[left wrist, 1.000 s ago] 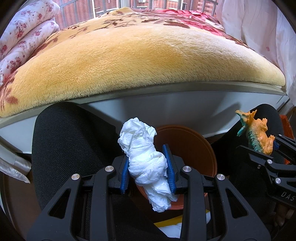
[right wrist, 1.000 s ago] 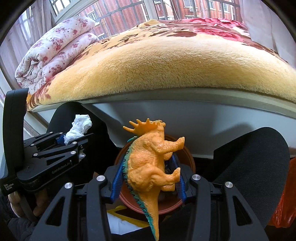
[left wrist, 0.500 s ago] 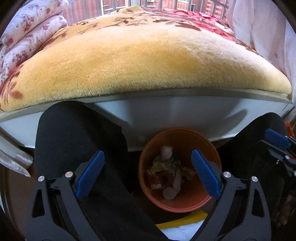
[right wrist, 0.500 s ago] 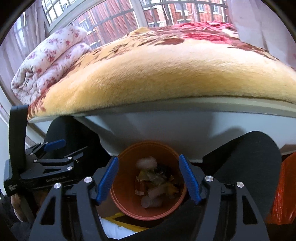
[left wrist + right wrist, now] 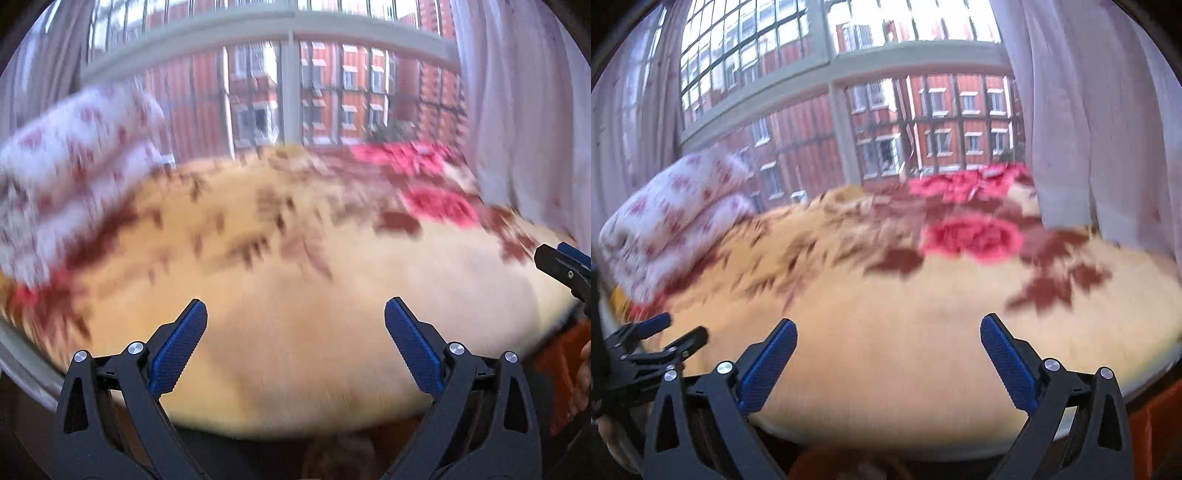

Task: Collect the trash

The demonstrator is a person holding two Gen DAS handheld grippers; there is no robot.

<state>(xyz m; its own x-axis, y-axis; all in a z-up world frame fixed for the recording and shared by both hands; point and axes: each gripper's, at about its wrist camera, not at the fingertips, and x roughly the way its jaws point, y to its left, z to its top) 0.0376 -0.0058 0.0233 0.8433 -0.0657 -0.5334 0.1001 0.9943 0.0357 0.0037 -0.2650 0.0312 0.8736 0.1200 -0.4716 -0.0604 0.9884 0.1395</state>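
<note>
Both views are blurred by motion and look over the bed. My left gripper (image 5: 295, 314) is wide open and empty, above the yellow blanket (image 5: 295, 288). My right gripper (image 5: 888, 332) is wide open and empty too, over the same blanket (image 5: 886, 314). The orange bin's rim shows only as a blurred sliver at the bottom edge of the left wrist view (image 5: 343, 454) and of the right wrist view (image 5: 827, 461). The left gripper shows at the left edge of the right wrist view (image 5: 653, 339). The right gripper's tip shows at the right edge of the left wrist view (image 5: 565, 262).
A folded floral quilt (image 5: 66, 177) lies at the bed's far left. A barred window (image 5: 886, 110) with red brick buildings is behind the bed. White curtains (image 5: 1089, 129) hang at the right. An orange bag (image 5: 1156, 424) sits at the lower right.
Both grippers opened and dropped the tissue wad and the toy dinosaur into the orange bin, then swung upward. The views now look over the bed toward the window.
</note>
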